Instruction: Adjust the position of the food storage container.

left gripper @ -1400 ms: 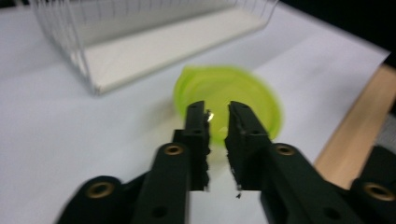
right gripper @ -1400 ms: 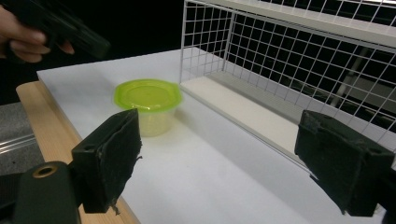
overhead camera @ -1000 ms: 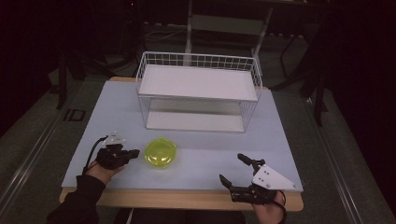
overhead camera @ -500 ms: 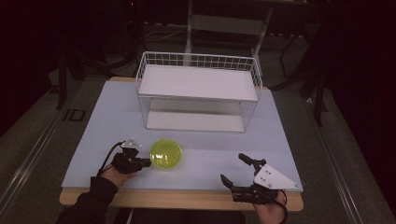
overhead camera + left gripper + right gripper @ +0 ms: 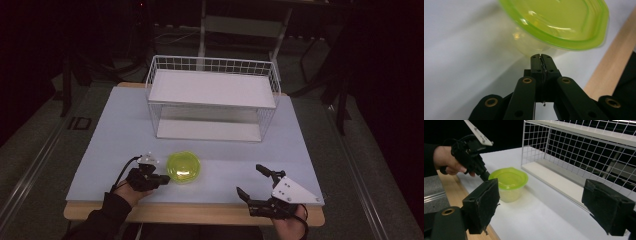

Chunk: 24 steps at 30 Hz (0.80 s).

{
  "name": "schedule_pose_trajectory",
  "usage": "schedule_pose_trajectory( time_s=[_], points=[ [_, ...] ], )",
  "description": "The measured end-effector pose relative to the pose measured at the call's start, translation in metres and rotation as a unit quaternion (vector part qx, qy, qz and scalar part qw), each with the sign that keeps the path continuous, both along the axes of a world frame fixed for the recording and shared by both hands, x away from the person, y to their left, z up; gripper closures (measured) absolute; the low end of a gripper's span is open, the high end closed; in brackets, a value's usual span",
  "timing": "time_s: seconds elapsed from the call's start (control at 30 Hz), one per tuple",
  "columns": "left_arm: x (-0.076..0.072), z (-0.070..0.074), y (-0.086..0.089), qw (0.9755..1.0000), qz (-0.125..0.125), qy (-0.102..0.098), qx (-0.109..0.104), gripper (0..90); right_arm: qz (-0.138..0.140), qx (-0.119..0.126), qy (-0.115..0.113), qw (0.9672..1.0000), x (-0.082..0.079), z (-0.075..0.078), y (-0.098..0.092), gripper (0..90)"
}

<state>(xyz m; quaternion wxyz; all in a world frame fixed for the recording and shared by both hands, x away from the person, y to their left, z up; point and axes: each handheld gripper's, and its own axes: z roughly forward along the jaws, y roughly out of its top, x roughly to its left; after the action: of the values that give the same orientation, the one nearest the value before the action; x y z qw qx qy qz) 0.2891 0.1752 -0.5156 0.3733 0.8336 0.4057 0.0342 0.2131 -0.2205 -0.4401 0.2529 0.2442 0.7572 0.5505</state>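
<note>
Lime-green and see-through, the plastic container [image 5: 184, 166] with its lid on sits near the front edge of the white table [image 5: 100, 135], a bit left of centre, and well short of the white wire rack [image 5: 212, 95] standing further back.

The left gripper [image 5: 162, 179] has its jaws pressed completely together with nothing between them. From the left gripper view the closed tip [image 5: 541, 58] is right up against the container's lower wall, under the lid's rim. Touching or a hair off? I honestly can't tell, that close-up is a bit blurry at the edge. With the jaws shut like that it reads to me as a nudge setup rather than a grab: a closed tip makes a solid little pusher, and going in low on the wall should slide the tub instead of tipping it.

The right gripper [image 5: 251, 182] is parked near the front right part of the table, well apart from the container, jaws spread wide and empty. Its own view looks between its two pads [image 5: 482, 205] towards the container [image 5: 509, 182] and the rack [image 5: 579, 150] beyond, so it's kind of lined up and waiting. My guess is it's held open so it can take the tub once that comes within reach, probably headed for one of the rack's shelves.
</note>
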Motion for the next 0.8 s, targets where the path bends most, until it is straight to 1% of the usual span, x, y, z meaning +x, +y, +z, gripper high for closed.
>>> schedule_pose_trajectory(
  time_s=[0.1, 0.17, 0.23, 0.4, 0.47, 0.53, 0.67, 0.73, 0.8],
  points=[
    [0.003, 0.003, 0.01, 0.9991, 0.036, -0.008, -0.021, 90.0, 0.0, -0.001, 0.001, 1.0, 0.0, 0.0, 0.001, 14.3],
    [0.004, 0.002, 0.01, 0.9987, 0.046, -0.009, -0.02, 90.0, 0.0, -0.003, -0.001, 1.0, 0.0, 0.0, 0.001, 14.3],
    [0.006, 0.0, 0.008, 0.9988, 0.043, -0.008, -0.021, 90.0, 0.001, -0.003, -0.003, 1.0, -0.001, 0.001, 0.001, 14.3],
    [0.008, -0.004, 0.002, 0.999, 0.035, 0.006, -0.025, 90.0, 0.0, -0.003, 0.0, 1.0, 0.0, 0.0, 0.001, 14.3],
    [0.009, -0.005, -0.002, 0.9993, 0.03, 0.004, -0.021, 90.0, 0.001, -0.002, 0.0, 1.0, 0.0, 0.0, 0.001, 14.3],
    [0.01, -0.005, -0.006, 0.9992, 0.029, 0.01, -0.025, 90.0, 0.001, -0.002, 0.0, 1.0, 0.0, 0.0, 0.001, 14.3],
    [0.01, -0.007, -0.016, 0.9993, 0.022, 0.014, -0.025, 90.0, 0.002, -0.001, -0.001, 1.0, 0.0, 0.0, 0.0, 14.3],
    [0.012, -0.008, -0.023, 0.9993, 0.015, 0.021, -0.028, 90.0, 0.002, -0.001, 0.0, 1.0, 0.0, 0.0, 0.0, 14.3],
    [0.013, -0.008, -0.031, 0.9994, 0.007, 0.02, -0.029, 90.0, 0.002, -0.001, -0.001, 1.0, 0.0, 0.0, 0.0, 14.4]
  ],
)
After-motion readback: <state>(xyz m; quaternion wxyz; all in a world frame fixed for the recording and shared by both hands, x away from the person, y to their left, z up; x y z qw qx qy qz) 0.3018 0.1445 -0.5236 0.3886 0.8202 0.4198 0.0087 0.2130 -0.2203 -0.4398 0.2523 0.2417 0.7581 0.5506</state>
